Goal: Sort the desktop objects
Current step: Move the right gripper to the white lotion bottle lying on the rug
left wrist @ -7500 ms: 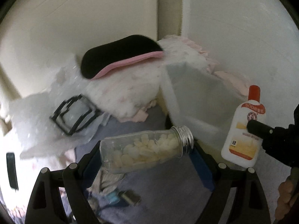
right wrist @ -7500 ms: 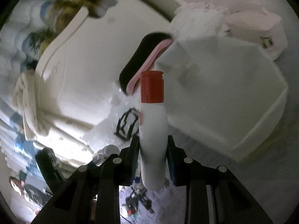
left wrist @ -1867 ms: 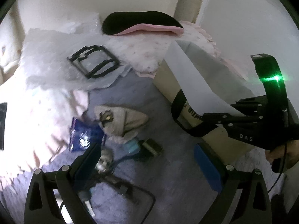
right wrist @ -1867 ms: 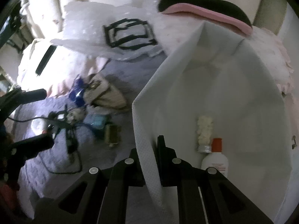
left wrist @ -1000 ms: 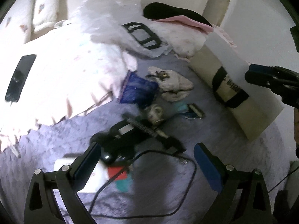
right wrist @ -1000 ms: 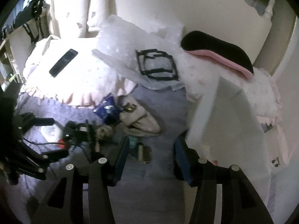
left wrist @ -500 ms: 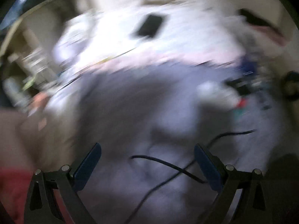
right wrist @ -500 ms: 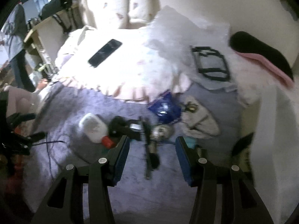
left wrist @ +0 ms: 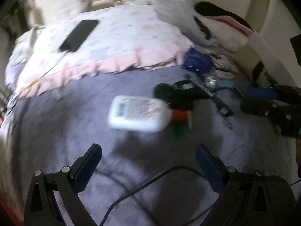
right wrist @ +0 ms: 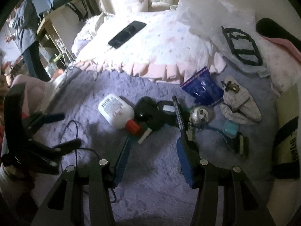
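Observation:
Small items lie in a cluster on the purple blanket point(right wrist: 154, 184). A white bottle point(right wrist: 114, 109) with a red cap lies on its side, and it shows blurred in the left wrist view as the white bottle point(left wrist: 135, 113). Right of it are a black round device point(right wrist: 148, 111), a black comb point(right wrist: 178, 114), a sloth keychain point(right wrist: 201, 113), a blue packet point(right wrist: 203, 88), a striped pouch point(right wrist: 239, 103) and a teal case point(right wrist: 230, 129). My right gripper point(right wrist: 153, 145) hangs open just short of the red cap, holding nothing. My left gripper point(left wrist: 147, 150) is open and empty, below the bottle.
A pink-frilled pillow point(right wrist: 150, 43) with a black phone point(right wrist: 127, 32) lies behind the cluster. A cream bag with a black handle point(right wrist: 287, 146) stands at the right. A black cable point(left wrist: 150, 180) crosses the blanket. A person point(right wrist: 24, 28) stands far left by a desk.
The left wrist view has swung back from the bare blanket and floor edge to the white bottle. My right gripper has dropped closer to the cluster, which now looks larger.

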### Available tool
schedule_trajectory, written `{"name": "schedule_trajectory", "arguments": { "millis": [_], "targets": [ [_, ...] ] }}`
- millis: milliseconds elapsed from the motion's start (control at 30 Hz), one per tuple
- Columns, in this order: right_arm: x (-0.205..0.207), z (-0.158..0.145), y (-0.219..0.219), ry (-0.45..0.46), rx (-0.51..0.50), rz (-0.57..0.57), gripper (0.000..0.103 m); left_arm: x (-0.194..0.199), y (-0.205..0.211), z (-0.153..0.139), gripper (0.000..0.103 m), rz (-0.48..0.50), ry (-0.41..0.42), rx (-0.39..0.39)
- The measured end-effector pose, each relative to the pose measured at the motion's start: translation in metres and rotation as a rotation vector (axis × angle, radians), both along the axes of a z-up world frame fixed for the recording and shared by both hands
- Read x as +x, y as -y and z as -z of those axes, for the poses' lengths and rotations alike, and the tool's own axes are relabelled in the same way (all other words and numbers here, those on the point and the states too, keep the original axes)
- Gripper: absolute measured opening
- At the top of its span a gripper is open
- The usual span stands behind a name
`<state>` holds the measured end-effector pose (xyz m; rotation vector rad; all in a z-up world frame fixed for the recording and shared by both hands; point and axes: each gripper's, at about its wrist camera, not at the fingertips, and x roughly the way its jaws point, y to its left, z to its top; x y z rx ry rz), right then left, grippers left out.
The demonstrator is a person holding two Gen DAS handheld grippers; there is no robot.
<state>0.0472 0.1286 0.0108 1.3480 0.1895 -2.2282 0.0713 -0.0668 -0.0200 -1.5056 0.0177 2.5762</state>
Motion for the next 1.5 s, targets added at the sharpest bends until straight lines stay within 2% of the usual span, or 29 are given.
{"name": "schedule_trajectory", "arguments": {
  "millis": [133,200,300,333,700,967,1200,1333,1500],
  "targets": [
    [-0.009,0.011,-0.007,0.017,0.020,0.038,0.051,-0.012,-0.003,0.002,0.100,-0.007,-0.027,0.038],
    [-0.012,0.015,-0.010,0.023,0.011,0.069,0.051,-0.020,-0.005,0.005,0.100,-0.019,-0.036,-0.008],
    [-0.017,0.021,-0.014,0.037,0.002,0.112,0.051,-0.029,-0.012,0.012,0.100,0.008,-0.045,-0.096],
    [-0.020,0.024,-0.014,0.050,0.002,0.123,0.051,-0.031,-0.010,0.014,0.100,0.018,-0.045,-0.103],
    [-0.023,0.035,-0.004,0.088,0.040,0.109,0.051,-0.049,-0.014,0.024,0.100,0.056,-0.041,-0.092],
    [-0.025,0.037,-0.003,0.107,0.043,0.119,0.052,-0.057,-0.019,0.035,0.100,0.101,-0.027,-0.140],
    [-0.027,0.042,-0.006,0.129,0.032,0.138,0.052,-0.059,-0.023,0.034,0.100,0.090,-0.027,-0.113],
    [-0.029,0.044,-0.007,0.139,0.025,0.148,0.052,-0.057,-0.032,0.035,0.101,0.069,-0.027,-0.127],
    [-0.030,0.045,-0.007,0.146,0.017,0.159,0.052,-0.053,-0.037,0.036,0.102,0.072,-0.045,-0.182]
  ]
}}
